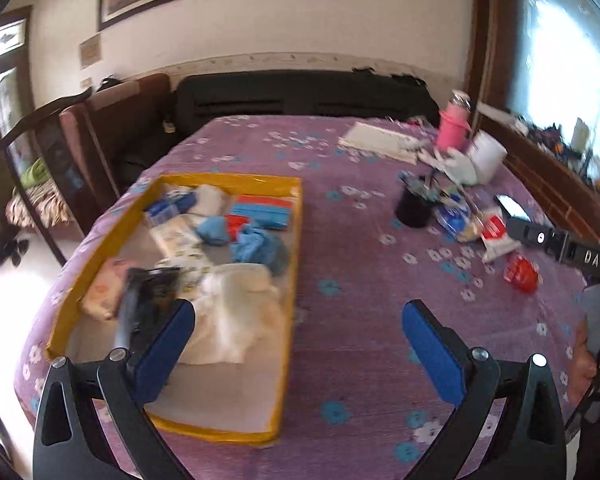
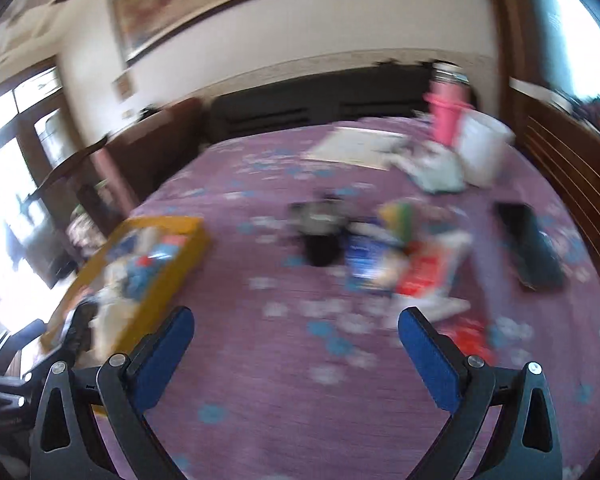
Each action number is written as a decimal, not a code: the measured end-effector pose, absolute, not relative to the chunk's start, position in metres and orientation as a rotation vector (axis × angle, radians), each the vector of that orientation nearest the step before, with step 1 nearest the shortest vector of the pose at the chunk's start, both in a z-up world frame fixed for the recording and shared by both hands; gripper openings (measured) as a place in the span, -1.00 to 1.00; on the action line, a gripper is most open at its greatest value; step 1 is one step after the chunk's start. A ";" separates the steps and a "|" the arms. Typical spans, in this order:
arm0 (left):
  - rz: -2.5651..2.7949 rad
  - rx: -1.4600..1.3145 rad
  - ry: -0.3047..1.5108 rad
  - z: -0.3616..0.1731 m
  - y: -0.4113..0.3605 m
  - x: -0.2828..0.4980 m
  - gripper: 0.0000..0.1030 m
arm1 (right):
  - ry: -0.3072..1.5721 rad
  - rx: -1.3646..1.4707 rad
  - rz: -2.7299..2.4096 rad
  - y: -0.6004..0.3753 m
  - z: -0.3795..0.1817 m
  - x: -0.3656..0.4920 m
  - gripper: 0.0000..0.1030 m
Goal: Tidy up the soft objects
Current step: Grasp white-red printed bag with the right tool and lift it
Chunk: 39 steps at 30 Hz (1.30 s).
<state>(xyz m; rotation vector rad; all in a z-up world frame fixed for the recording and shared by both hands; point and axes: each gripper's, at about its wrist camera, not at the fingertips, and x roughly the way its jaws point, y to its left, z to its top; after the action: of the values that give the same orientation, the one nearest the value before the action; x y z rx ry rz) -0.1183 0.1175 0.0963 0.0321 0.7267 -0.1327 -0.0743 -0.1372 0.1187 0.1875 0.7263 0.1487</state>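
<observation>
The only lettering that can be read is "DAS", in pale capitals on the black body of the right gripper (image 1: 580, 254), which enters the left wrist view from the right edge, well to the right of the yellow tray (image 1: 290, 280). Packets lying near the black cup (image 1: 412, 210), also right of the tray, carry printing, but it is too blurred to make out. The right wrist view is smeared throughout and gives no legible text.

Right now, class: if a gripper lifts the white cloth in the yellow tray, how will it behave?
The white cloth lies crumpled in folds, so it will probably droop and hang. It looks light. One edge spreads over the tray floor, so it may drag.
</observation>
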 end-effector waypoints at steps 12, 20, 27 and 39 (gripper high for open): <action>-0.206 0.215 0.860 0.047 0.019 -0.081 1.00 | 0.729 0.282 -0.046 -0.241 0.099 -0.086 1.00; -0.181 0.186 1.020 0.007 0.018 -0.049 1.00 | 0.755 0.313 -0.080 -0.264 0.084 -0.073 0.99; -0.199 0.116 1.045 0.005 0.026 -0.044 1.00 | 0.776 0.337 -0.104 -0.277 0.080 -0.060 0.99; -0.207 0.116 1.039 0.005 0.028 -0.046 1.00 | 0.945 0.189 -0.040 -0.234 0.067 0.028 -0.20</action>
<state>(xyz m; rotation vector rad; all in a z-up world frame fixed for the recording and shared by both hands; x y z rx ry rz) -0.0456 0.0275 0.0053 0.1165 1.0388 -0.2072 0.0277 -0.2337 0.0665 0.1888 0.9453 -0.0401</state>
